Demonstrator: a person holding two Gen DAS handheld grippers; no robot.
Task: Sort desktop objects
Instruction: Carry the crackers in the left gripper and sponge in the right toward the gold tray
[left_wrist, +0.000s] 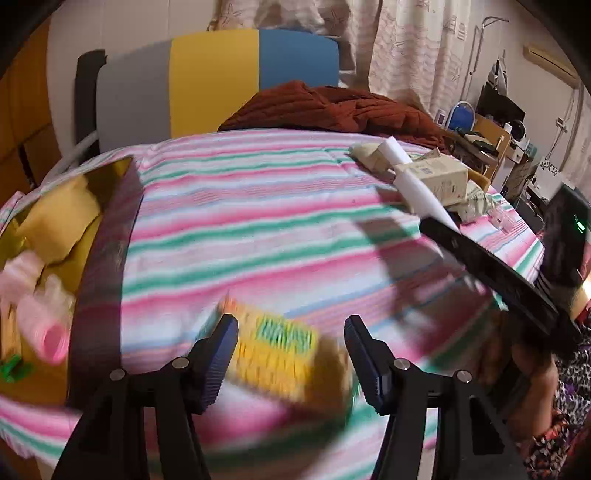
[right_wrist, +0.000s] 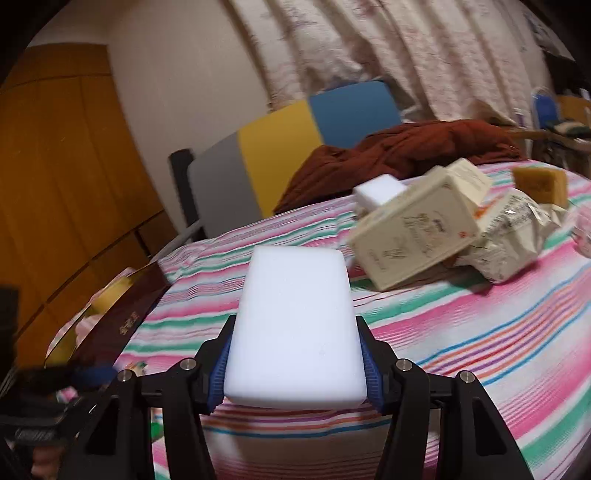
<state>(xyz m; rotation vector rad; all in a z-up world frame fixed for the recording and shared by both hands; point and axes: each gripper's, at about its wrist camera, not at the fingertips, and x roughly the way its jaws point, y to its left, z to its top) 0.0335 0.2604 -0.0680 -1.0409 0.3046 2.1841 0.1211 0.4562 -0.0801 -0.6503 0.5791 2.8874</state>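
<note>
While the right claw (right_wrist: 293, 363) clamps a white foam block (right_wrist: 295, 325) above the striped bed (right_wrist: 480, 332), the left claw (left_wrist: 291, 354) gapes over what seems a blurred yellow-green packet (left_wrist: 280, 354)

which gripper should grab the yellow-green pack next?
Left. The left gripper is open, with the yellow-green pack lying between its fingers on the striped cloth. The right gripper is busy, shut on the white sponge.
</note>
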